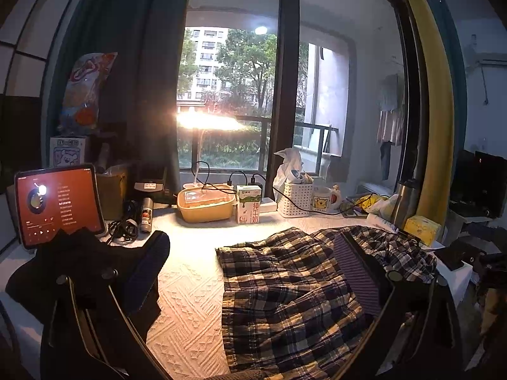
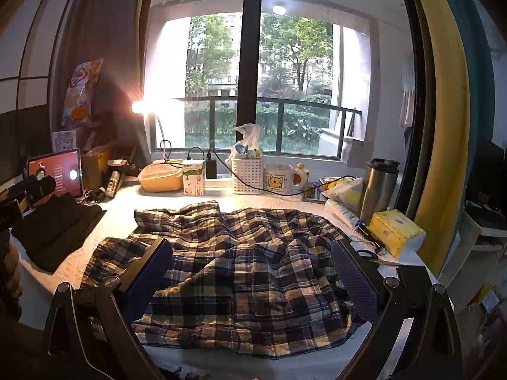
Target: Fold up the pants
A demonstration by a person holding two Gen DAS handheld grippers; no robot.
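The rumpled navy-and-cream plaid cotton pants (image 2: 240, 272) lie spread on the white textured tabletop (image 1: 190, 291), with the right hand-held gripper (image 2: 252, 272) spread wide over them and the left hand-held gripper (image 1: 253, 272) likewise spread above their left edge.

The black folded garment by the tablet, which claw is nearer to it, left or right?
Left. The left claw has one finger over the black folded garment; the right claw is open over the plaid pants, with the garment off to its left.
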